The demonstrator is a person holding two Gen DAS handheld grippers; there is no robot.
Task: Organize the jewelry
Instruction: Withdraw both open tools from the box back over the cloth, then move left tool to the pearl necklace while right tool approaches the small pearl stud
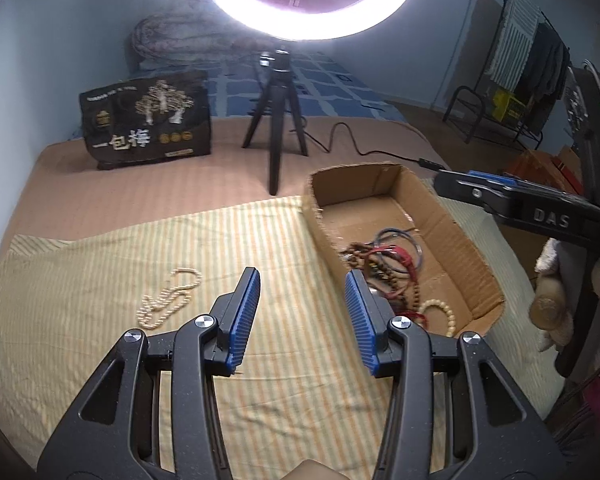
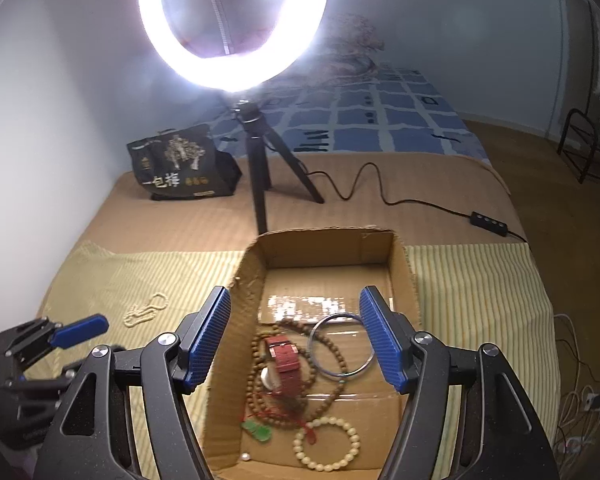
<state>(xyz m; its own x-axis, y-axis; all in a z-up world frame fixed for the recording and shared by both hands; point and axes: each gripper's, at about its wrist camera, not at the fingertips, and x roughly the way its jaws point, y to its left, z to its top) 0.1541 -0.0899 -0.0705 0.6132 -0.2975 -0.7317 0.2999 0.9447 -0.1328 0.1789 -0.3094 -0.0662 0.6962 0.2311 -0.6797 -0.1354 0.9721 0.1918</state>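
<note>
A cream bead necklace [image 1: 168, 299] lies on the striped cloth [image 1: 100, 280], left of my open, empty left gripper [image 1: 302, 280]; it also shows in the right wrist view [image 2: 145, 309]. A cardboard box [image 1: 452, 216] to the right holds a brown bead strand [image 2: 324, 392], a red watch [image 2: 286, 364], a metal bangle [image 2: 340, 346], a cream bead bracelet [image 2: 326, 444] and a green pendant [image 2: 256, 430]. My right gripper [image 2: 294, 300] is open and empty above the box [image 2: 244, 276]. The left gripper [image 2: 80, 330] shows at the lower left there.
A ring light on a black tripod [image 1: 276, 128] stands behind the box, its cable [image 1: 356, 144] running right. A black printed bag [image 1: 148, 120] sits at the back left. The bed edge drops off on the right, with a clothes rack [image 1: 528, 60] beyond.
</note>
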